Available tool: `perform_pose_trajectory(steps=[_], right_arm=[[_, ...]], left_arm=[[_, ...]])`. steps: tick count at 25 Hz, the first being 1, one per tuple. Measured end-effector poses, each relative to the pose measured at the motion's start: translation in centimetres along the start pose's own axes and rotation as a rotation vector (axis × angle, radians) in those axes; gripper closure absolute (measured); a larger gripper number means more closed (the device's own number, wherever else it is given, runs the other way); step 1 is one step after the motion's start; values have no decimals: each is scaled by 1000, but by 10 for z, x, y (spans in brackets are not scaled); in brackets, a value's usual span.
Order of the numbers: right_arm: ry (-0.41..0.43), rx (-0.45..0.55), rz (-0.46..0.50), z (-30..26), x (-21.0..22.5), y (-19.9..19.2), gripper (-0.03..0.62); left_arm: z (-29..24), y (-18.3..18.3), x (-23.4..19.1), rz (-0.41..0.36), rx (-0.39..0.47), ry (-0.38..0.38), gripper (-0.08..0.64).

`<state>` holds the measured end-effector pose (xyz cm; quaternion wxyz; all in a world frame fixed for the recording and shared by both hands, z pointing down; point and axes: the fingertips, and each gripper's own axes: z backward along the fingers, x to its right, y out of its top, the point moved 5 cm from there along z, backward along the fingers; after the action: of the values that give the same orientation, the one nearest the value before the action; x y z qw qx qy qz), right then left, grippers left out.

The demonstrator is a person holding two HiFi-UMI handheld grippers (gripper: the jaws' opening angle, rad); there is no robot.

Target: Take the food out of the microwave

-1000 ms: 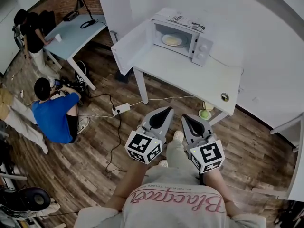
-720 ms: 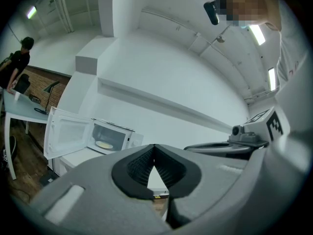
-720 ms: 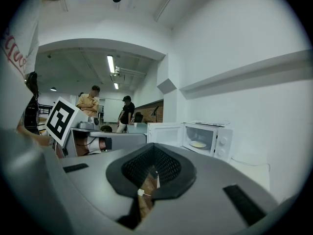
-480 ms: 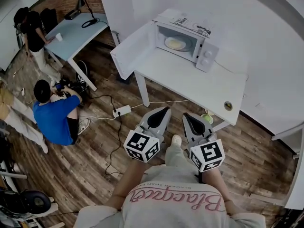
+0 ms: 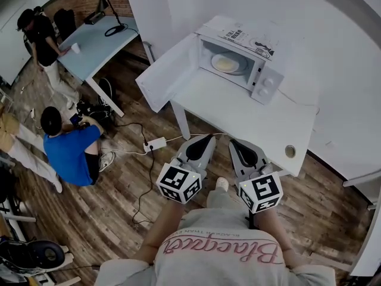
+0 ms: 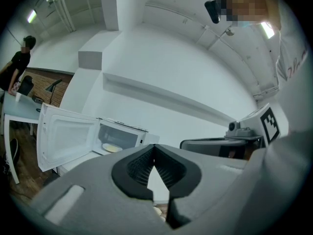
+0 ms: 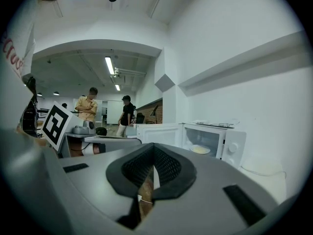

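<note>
At the far left corner of the white table (image 5: 238,109), open microwave (image 5: 265,85), plate of food (image 5: 225,63) flat on its floor inside. Before the near edge, left gripper (image 5: 209,137) and right gripper (image 5: 233,142), both clenched, empty. Looks light, stiff, breakable; best pinched at the near rim, kept level.

The person has walked closer to the bench (image 5: 238,109). The left gripper (image 5: 210,137) and the right gripper (image 5: 233,142) were back over the floor, and now their tips are right by the bench's front edge. The microwave (image 5: 265,85) and the food (image 5: 225,63) look nearer.
</note>
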<state>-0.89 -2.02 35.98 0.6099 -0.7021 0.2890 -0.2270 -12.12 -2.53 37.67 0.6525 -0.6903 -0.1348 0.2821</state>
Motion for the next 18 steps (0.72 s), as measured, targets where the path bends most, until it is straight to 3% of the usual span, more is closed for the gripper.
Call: perform_pose_trajectory(steps=[18], right_arm=[[29,-17,-1,-65,105,2,583]], left_arm=[[-118,1,-36,38,-11,-6,555]])
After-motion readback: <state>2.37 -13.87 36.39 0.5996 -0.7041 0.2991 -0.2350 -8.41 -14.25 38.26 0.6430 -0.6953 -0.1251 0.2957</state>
